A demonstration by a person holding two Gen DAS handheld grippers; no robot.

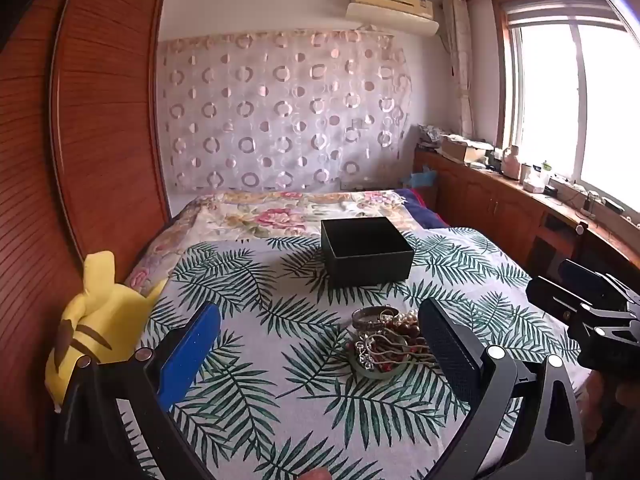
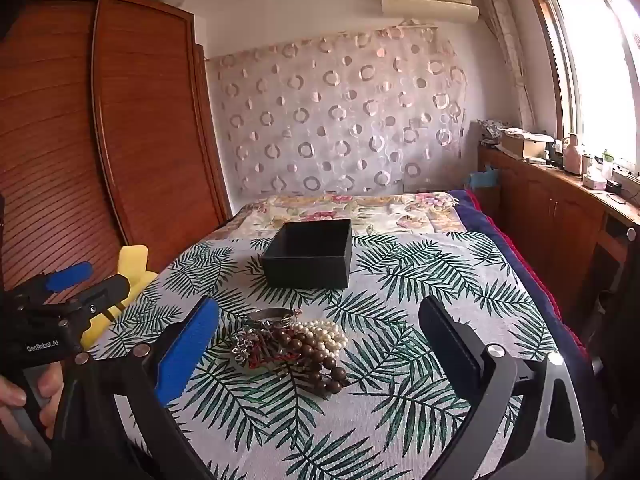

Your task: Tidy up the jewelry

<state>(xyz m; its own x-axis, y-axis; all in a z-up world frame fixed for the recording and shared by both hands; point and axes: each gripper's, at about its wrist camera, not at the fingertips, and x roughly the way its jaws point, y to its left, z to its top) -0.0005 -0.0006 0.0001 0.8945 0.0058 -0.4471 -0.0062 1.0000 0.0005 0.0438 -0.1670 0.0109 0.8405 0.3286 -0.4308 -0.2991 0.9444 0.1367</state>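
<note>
A heap of jewelry (image 1: 386, 340) lies on the leaf-print cloth (image 1: 280, 380) on the bed: a silver bangle (image 2: 274, 315), white pearls (image 2: 326, 334), brown wooden beads (image 2: 316, 360), a green bangle (image 1: 370, 372) and a silver hairpin. An open black box (image 1: 366, 250) stands behind the heap, empty as far as I see; it also shows in the right wrist view (image 2: 310, 254). My left gripper (image 1: 320, 340) is open, low over the cloth, the heap by its right finger. My right gripper (image 2: 316, 344) is open with the heap between its fingers, nearer the left one.
A yellow plush toy (image 1: 94, 320) lies at the bed's left edge beside the wooden wardrobe (image 1: 80, 120). A floral quilt (image 1: 280, 212) covers the far bed. A wooden cabinet (image 2: 560, 216) with clutter runs along the window on the right.
</note>
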